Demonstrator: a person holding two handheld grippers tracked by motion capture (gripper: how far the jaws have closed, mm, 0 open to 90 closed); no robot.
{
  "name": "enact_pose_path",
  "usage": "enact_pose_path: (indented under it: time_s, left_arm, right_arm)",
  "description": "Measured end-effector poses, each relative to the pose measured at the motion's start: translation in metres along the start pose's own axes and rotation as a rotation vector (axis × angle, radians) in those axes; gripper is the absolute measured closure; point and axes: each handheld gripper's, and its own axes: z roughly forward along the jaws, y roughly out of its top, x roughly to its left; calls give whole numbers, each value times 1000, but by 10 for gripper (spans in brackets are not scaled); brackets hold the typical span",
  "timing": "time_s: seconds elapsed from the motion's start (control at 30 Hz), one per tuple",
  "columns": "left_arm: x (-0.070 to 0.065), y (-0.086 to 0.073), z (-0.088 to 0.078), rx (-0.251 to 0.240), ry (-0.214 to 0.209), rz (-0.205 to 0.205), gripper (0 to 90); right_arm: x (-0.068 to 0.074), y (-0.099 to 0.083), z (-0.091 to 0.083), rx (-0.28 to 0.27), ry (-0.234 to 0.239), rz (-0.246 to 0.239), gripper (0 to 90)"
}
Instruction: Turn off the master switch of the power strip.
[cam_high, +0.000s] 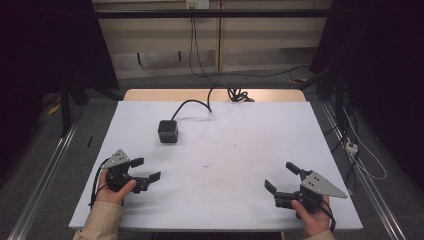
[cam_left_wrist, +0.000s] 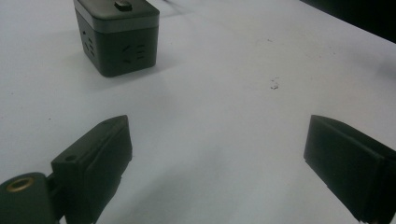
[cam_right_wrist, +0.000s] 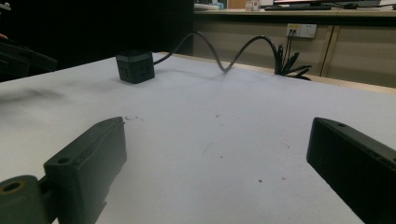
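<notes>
1. Looks like nothing's started yet. The cube power socket (cam_high: 168, 131) sits untouched on the white table (cam_high: 240, 150), its cable (cam_high: 192, 104) trailing off toward 12 o'clock.
2. Left gripper (cam_high: 145, 169) has its jaws spread wide with nothing between them. The right gripper (cam_high: 282, 176) is the same: wide apart and empty.
3. The cube sits around 1 o'clock from the left gripper, fairly near, and around 10 o'clock from the right gripper, well apart.
4. My guess: reaching and grabbing are all still to do, and the left one's the obvious pick.
</notes>
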Motion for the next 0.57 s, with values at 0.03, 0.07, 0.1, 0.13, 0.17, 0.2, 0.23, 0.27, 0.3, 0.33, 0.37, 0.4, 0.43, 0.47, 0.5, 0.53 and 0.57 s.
enact_pose_path:
  time_s: [0.03,0.07,0.1,0.13,0.17,0.2,0.23,0.27,0.3,0.33,0.37,0.4,0.43,0.47,0.5,0.53,0.57]
  left_arm:
    - [0,-1,-1,-2,1,1,74]
    - [0,-1,-2,-1,0,2,74]
    - [-1,-2,-3,-7,3,-2,74]
    - [-1,-2,-3,-10,1,-3,73]
    - [-1,-3,-4,-8,4,-1,73]
    - [-1,-3,-5,-10,5,-2,73]
    - [-1,-3,-5,-12,2,-5,73]
    - [-1,-3,-5,-11,4,-3,73]
    - [-1,-3,-5,-9,9,0,73]
    - [-1,-3,-5,-10,8,1,74]
    - [-1,-3,-5,-12,6,0,74]
    - [-1,-3,-5,-14,8,0,74]
    - [-1,-3,-5,-17,6,2,73]
    - [-1,-3,-5,-20,6,0,74]
    - [-1,-3,-5,-22,6,0,74]
    - [-1,-3,-5,-22,7,2,73]
    - [-1,-3,-5,-23,7,2,73]
  right_arm:
    - [0,0,0,-1,0,1,45]
    - [0,0,0,-1,0,2,45]
    - [0,0,0,-1,1,2,45]
    - [0,0,0,-1,0,1,45]
    - [0,0,0,1,2,0,45]
    - [0,0,0,0,1,1,45]
    - [0,0,0,-1,1,1,45]
    - [0,0,0,0,2,2,45]
    - [0,0,0,1,3,1,45]
    - [1,0,1,2,4,1,45]
    - [1,0,1,3,5,-2,45]
    - [1,0,1,3,7,-3,45]
    - [1,-1,2,5,8,-5,45]
    - [1,-1,2,7,9,-4,44]
    - [1,-1,2,8,10,-3,44]
    - [1,-1,2,8,10,-1,44]
    - [1,-1,2,9,10,0,44]
